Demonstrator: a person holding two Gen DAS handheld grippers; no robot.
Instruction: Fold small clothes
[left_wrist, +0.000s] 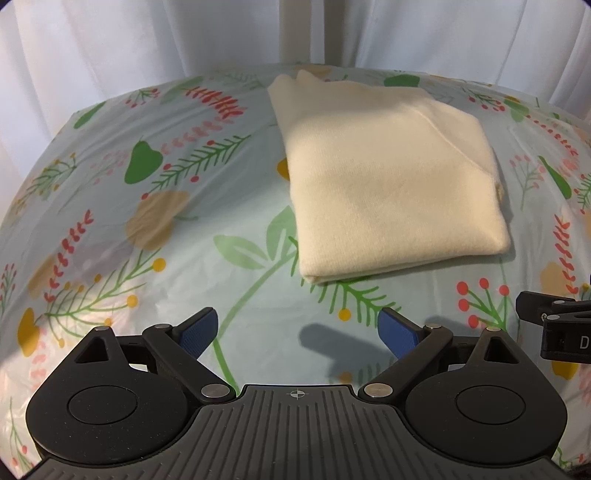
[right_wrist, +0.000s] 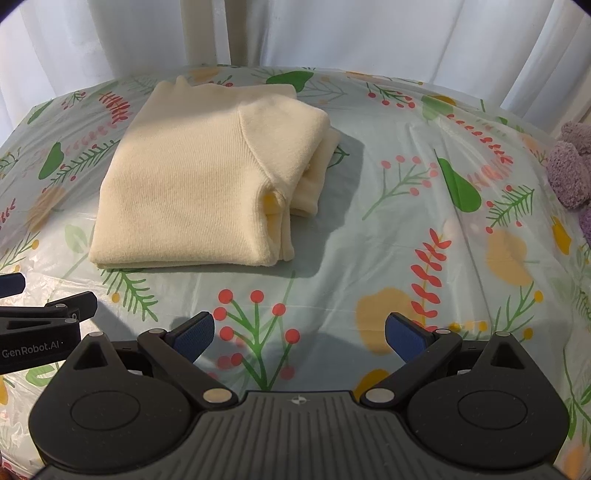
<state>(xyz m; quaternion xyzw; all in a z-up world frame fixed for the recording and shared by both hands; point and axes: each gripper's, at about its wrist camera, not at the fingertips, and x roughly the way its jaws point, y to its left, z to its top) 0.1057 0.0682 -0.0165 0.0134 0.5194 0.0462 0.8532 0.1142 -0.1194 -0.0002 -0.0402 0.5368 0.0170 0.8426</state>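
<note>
We are seeing soft, even light from above, a folded cream garment (right_wrist: 207, 177) casting a grey shadow rightward onto a floral tablecloth (right_wrist: 406, 229), mild sheen there, fisheye bending edges, corners darkening, focus holding sharp.

The folded sweater (right_wrist: 184, 177) is a plain cream knit with no print. Under it, the desk (right_wrist: 369, 229) wears a pale mint cloth patterned with green leaves and sprigs, red berries, coral fronds and mustard-yellow blobs (the same motifs repeat across it). Each gripper (left_wrist: 297, 330) (right_wrist: 299, 334) is matte black with blue finger pads. A fuzzy lilac fabric (right_wrist: 570, 166) lies at the desk's edge; white curtains (right_wrist: 369, 33) hang behind.
</note>
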